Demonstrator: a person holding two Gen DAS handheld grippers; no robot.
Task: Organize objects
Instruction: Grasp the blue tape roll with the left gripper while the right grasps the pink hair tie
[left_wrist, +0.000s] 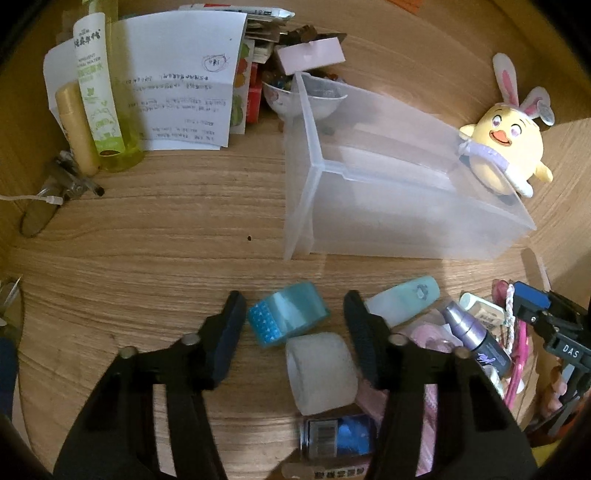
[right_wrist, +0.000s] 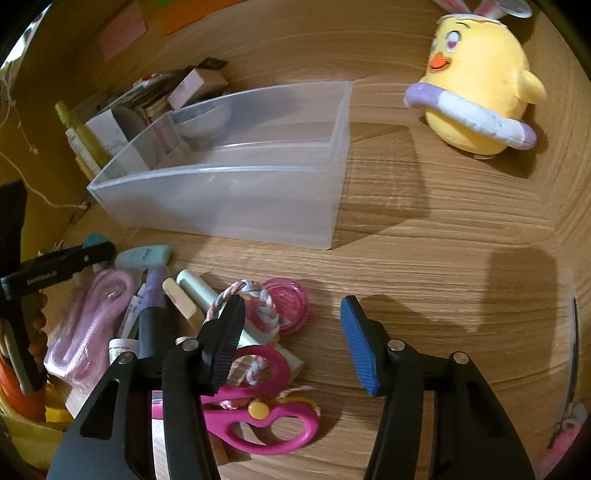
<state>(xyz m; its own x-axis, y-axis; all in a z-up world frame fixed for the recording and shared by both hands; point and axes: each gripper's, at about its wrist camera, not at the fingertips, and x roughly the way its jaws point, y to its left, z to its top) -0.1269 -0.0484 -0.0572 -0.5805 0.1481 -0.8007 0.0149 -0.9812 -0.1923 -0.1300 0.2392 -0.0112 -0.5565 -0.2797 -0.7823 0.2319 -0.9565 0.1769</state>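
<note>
A clear plastic bin (left_wrist: 388, 229) stands empty on the wooden desk; it also shows in the right wrist view (right_wrist: 229, 206). My left gripper (left_wrist: 295, 325) is open, its jaws on either side of a blue tape roll (left_wrist: 286, 317) and a white tape roll (left_wrist: 321, 373). My right gripper (right_wrist: 291, 328) is open and empty over a pile with pink scissors (right_wrist: 266, 421), a braided band (right_wrist: 255, 306) and a pink round case (right_wrist: 288, 302). The right gripper also shows at the right edge of the left wrist view (left_wrist: 554, 332).
A yellow chick plush (left_wrist: 506, 147) sits behind the bin, also in the right wrist view (right_wrist: 480, 92). Papers (left_wrist: 177, 92), a green bottle (left_wrist: 107, 96), a bowl (left_wrist: 291, 99) and boxes crowd the back left. Small bottles (left_wrist: 402, 299) and a can (left_wrist: 332, 435) lie nearby.
</note>
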